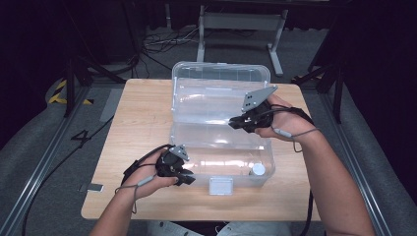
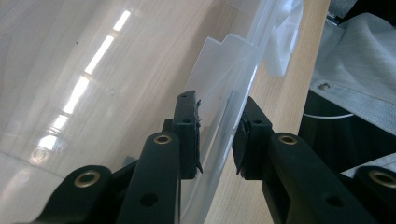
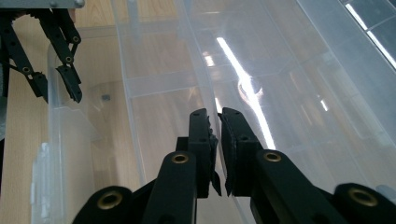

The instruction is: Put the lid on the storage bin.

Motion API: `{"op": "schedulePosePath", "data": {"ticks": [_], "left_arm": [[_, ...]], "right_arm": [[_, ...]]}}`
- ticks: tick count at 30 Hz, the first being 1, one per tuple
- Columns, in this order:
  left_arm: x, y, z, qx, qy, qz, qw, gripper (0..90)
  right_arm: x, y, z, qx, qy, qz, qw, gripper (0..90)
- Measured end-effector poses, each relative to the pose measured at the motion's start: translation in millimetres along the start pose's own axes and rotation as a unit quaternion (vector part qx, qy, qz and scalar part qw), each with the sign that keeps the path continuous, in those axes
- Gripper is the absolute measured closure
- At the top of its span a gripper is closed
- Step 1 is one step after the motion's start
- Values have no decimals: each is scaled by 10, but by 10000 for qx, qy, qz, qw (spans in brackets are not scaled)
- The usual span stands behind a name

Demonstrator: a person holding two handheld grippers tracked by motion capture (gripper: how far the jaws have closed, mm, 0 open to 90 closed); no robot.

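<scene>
Between the two tongs sits a clear, rectangular plastic storage box (image 1: 216, 147) with its see-through lid (image 1: 221, 83) swung back and standing open behind it. Its walls are glossy and colourless, so the pale wooden table (image 1: 142, 123) shows through them, streaked with bright reflections of ceiling light. A white clip latch (image 1: 221, 186) hangs on the box's near wall, and a small white round cap (image 1: 258, 169) lies inside, in the near corner toward the right tongs' side.

In the left gripper view, the left gripper (image 2: 217, 135) straddles the box's thin wall, one jaw inside and one outside; the pads stand slightly off the plastic, parted. The right gripper (image 3: 218, 149) hovers over the rim where box and lid meet, its jaws nearly together with only a narrow slit and nothing clamped.
</scene>
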State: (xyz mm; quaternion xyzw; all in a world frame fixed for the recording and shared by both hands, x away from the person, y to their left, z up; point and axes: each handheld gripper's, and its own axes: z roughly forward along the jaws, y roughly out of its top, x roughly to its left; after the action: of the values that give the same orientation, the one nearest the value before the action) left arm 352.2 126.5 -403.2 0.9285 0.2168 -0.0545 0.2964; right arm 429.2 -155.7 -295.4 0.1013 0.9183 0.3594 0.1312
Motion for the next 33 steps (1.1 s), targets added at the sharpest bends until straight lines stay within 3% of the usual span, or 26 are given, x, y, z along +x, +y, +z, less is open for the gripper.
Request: {"op": "schedulePosePath", "data": {"ticks": [33], "left_arm": [[9, 3, -1, 19, -45, -166, 9998, 730]], "right_arm": [[253, -54, -70, 56, 93, -327, 9994, 797]]}}
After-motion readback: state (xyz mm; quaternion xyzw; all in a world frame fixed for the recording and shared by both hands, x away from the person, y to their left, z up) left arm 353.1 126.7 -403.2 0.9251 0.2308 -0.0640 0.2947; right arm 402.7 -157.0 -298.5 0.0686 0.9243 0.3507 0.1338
